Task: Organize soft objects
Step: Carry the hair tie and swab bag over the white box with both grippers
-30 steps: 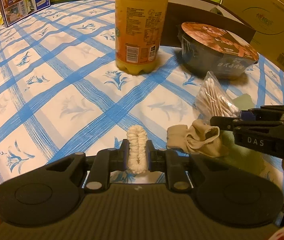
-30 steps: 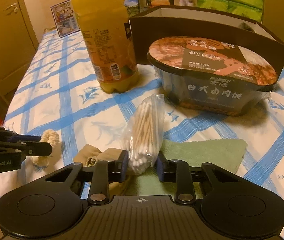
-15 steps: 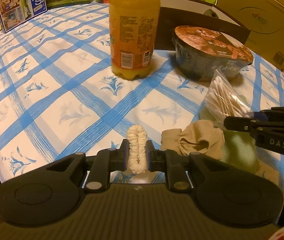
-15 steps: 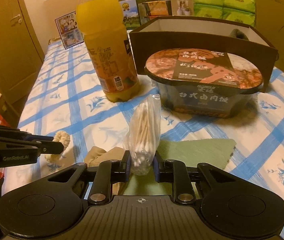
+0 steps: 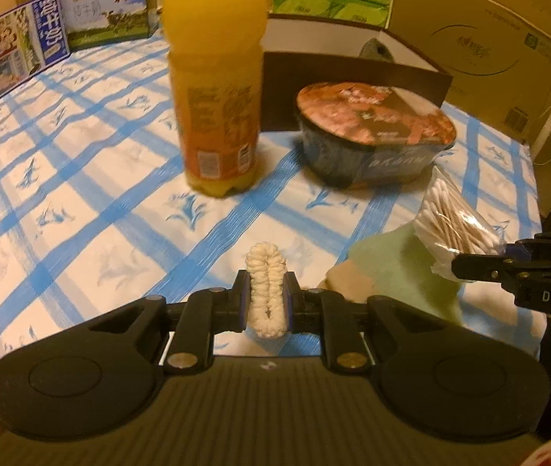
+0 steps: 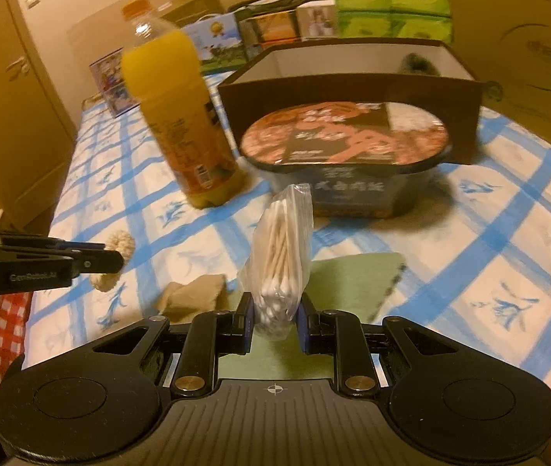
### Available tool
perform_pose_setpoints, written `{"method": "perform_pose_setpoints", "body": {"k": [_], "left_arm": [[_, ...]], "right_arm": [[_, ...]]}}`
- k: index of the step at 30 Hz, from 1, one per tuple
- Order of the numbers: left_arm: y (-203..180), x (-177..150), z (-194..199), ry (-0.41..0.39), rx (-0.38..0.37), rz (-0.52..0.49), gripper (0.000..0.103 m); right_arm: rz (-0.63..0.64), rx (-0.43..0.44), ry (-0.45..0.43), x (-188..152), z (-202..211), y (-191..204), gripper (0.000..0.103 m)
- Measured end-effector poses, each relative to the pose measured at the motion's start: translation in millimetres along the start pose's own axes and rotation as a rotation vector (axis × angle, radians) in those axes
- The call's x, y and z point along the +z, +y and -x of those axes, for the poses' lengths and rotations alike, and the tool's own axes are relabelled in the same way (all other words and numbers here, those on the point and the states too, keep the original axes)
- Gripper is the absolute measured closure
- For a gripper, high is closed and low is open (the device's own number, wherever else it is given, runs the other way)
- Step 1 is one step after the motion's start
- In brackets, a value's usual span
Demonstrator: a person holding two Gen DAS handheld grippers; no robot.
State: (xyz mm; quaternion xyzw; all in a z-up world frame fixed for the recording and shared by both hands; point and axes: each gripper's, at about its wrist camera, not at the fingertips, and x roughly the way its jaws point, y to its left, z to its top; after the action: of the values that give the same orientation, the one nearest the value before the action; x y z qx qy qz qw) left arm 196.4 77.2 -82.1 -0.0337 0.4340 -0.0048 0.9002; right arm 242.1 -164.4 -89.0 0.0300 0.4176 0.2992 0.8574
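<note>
Now both pickups are off the bed: left gripper (image 5: 266, 299) clamped on the cream scrunchie (image 5: 265, 288), right gripper (image 6: 274, 322) clamped on the bag of cotton swabs (image 6: 281, 260), both higher than a second ago. Tan sock (image 6: 193, 295) and green cloth (image 6: 353, 275) remain below. Beyond the juice bottle (image 6: 180, 124) and noodle bowl (image 6: 349, 155), the brown box (image 6: 353, 89) looks like the drop target.

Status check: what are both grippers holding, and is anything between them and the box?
Left gripper shut on fluffy cream scrunchie. Right gripper shut on clear bag of cotton swabs. Orange juice bottle and foil-lidded instant-meal bowl stand before dark open box.
</note>
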Motion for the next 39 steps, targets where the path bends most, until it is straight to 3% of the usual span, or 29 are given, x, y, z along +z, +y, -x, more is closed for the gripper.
{"method": "perform_pose_setpoints", "body": {"k": [10,22,30,39], "left_arm": [[-25,34,2,-0.045,-0.04,-0.056,0.088],[-78,105,-9,-0.136,-0.071,-0.161,0.087],[-106,166,-33,-0.171,-0.038,-0.188,0.087],[-117,219,-68,-0.181,0.035,-0.175,0.087]], "right_arm": [[-0.074,-0.081,-0.066,19,22,-40,0.08],[-0.059,-0.108,-0.158,77,34,-71,0.08],[-0.032,-0.079,-0.223,132,21,-92,0.08],[-0.01,-0.03,-0.222,180,-16,-112,0.08]]}}
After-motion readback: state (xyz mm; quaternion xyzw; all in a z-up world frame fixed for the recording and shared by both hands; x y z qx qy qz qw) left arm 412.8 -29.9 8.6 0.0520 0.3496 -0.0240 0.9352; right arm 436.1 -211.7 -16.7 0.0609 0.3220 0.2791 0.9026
